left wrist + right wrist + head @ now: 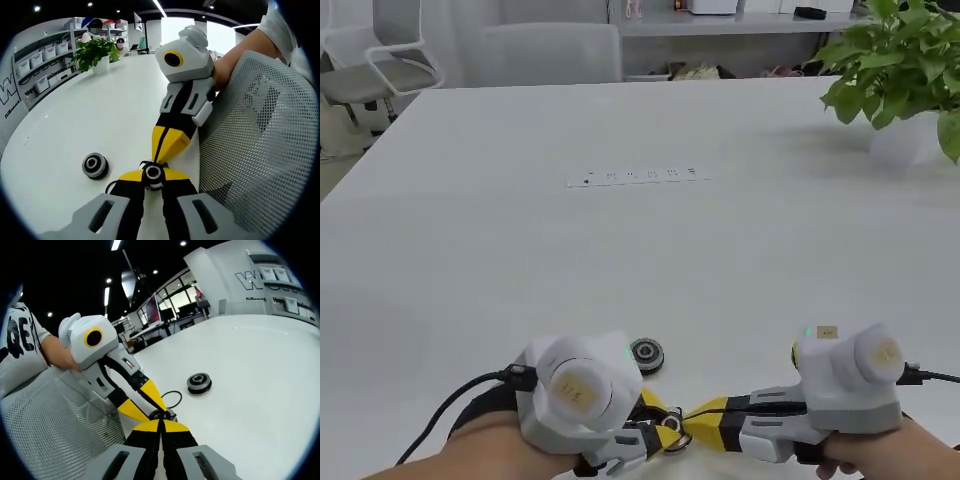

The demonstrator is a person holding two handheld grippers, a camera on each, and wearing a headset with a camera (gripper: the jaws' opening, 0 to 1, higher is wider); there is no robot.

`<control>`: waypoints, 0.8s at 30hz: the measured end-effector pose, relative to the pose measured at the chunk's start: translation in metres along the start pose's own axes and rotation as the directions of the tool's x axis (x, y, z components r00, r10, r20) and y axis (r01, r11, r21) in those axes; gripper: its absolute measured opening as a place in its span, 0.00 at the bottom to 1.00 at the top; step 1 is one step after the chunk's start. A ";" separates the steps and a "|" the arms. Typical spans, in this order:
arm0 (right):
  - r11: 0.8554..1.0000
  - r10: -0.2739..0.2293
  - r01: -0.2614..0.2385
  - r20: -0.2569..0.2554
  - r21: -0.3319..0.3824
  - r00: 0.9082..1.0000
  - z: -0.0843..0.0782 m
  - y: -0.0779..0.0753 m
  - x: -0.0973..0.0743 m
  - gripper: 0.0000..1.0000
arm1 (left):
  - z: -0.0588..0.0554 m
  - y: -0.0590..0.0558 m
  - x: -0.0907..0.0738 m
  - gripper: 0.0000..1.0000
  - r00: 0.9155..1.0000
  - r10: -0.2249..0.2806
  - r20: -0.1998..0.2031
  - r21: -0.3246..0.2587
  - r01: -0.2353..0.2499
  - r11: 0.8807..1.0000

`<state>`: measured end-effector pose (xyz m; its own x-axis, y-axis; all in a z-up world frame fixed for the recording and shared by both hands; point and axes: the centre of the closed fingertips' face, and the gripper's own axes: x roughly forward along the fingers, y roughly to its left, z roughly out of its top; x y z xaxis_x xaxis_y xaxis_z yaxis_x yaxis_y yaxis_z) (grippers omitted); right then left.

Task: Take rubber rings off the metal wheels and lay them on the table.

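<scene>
Tips meet low over the near edge of the white table (pixel 620 250). My left gripper (pixel 151 176) has its yellow fingers clamped on a small metal wheel (pixel 153 172). My right gripper (pixel 161 423) points at it head-on from the other side, its jaws pressed together into a narrow wedge with the tips right against the wheel (whether they actually nip any rubber I cannot tell). A thin black rubber ring (pixel 180 398) loops out loose beside the held wheel, over the tabletop. A second wheel (pixel 646 353) lies flat on the table just beyond both grippers, touching neither, with a dark ring around it. Well away at the far right stands a potted plant (pixel 900 70).
</scene>
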<state>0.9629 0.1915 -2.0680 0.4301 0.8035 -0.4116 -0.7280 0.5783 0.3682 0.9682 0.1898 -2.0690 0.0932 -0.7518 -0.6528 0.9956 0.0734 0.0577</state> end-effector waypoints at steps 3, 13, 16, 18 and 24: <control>1.000 0.004 -0.004 0.002 -0.004 1.000 0.000 -0.001 0.000 0.00 | 0.000 0.000 0.000 0.08 1.000 -0.001 0.002 0.000 0.001 1.000; 0.999 0.033 -0.032 0.017 -0.028 0.999 0.004 0.006 0.001 0.00 | 0.001 -0.001 0.001 0.08 1.000 -0.001 0.004 0.000 0.001 1.000; 0.999 0.024 -0.023 0.012 -0.034 1.000 0.002 0.006 0.000 0.00 | 0.001 -0.001 0.001 0.08 1.000 -0.001 0.008 -0.003 0.001 1.000; 0.999 0.019 -0.019 0.012 -0.035 1.000 0.002 0.006 0.000 0.00 | 0.001 0.000 0.001 0.08 1.000 -0.001 0.012 -0.004 0.001 1.000; 1.000 0.011 -0.011 0.013 -0.029 1.000 0.001 0.003 -0.002 0.00 | 0.002 0.000 0.001 0.08 1.000 -0.005 0.023 -0.009 0.005 1.000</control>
<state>0.9602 0.1917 -2.0658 0.4289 0.8116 -0.3967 -0.7477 0.5654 0.3483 0.9685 0.1878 -2.0684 0.0883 -0.7673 -0.6352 0.9960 0.0755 0.0472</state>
